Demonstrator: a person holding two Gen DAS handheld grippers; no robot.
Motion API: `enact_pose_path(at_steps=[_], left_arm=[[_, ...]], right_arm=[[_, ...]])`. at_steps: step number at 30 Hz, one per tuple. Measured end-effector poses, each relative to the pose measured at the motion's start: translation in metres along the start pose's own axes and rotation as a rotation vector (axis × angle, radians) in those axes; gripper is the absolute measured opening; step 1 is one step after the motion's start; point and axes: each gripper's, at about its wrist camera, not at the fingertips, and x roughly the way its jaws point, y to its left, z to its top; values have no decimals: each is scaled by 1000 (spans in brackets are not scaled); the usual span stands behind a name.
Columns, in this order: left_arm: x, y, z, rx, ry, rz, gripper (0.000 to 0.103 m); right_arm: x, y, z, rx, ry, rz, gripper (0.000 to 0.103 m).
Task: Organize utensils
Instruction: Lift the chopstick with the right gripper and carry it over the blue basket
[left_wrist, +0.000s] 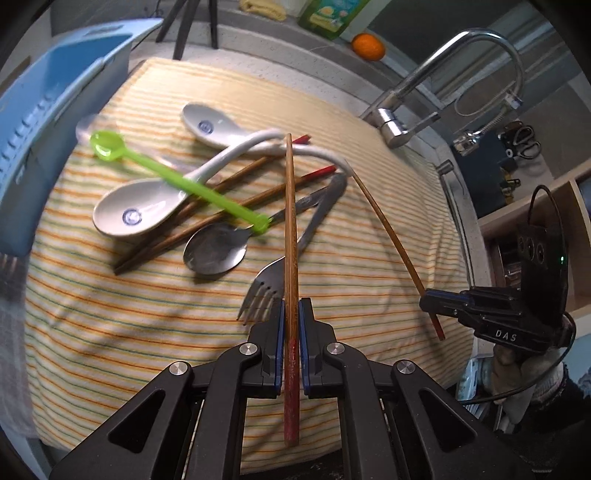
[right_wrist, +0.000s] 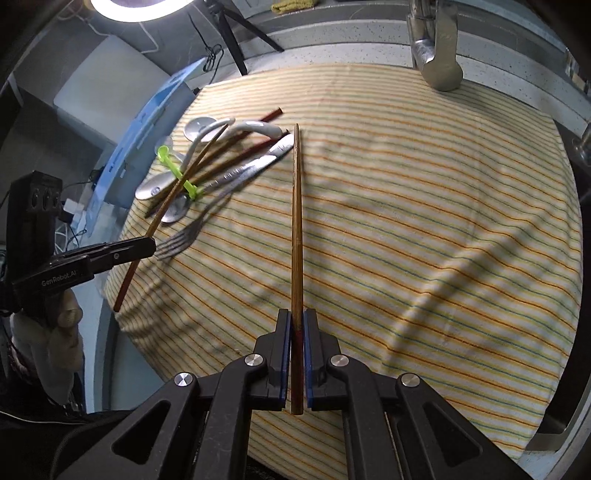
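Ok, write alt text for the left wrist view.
The left gripper holds a red-ended wooden chopstick between its fingers, above a striped towel. Beyond lies a pile: two white ceramic spoons, a green plastic spoon, metal spoon, fork. The right gripper at right holds another chopstick.

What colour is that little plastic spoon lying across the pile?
Bright lime green. The plastic spoon shows best in the left wrist view, lying across a white ceramic spoon.
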Motion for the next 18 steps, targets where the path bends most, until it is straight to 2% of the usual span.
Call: enact_pose_path(at_steps=[5, 10, 18], left_arm=[[-12, 3, 3, -7, -29, -8, 6], [-31, 9, 10, -10, -68, -16, 6], [-80, 58, 28, -24, -149, 46, 6]], right_arm=[[-25, 2, 0, 32, -62, 6, 6], [-44, 18, 18, 37, -133, 37, 6], [-36, 104, 69, -50, -217, 144, 6]])
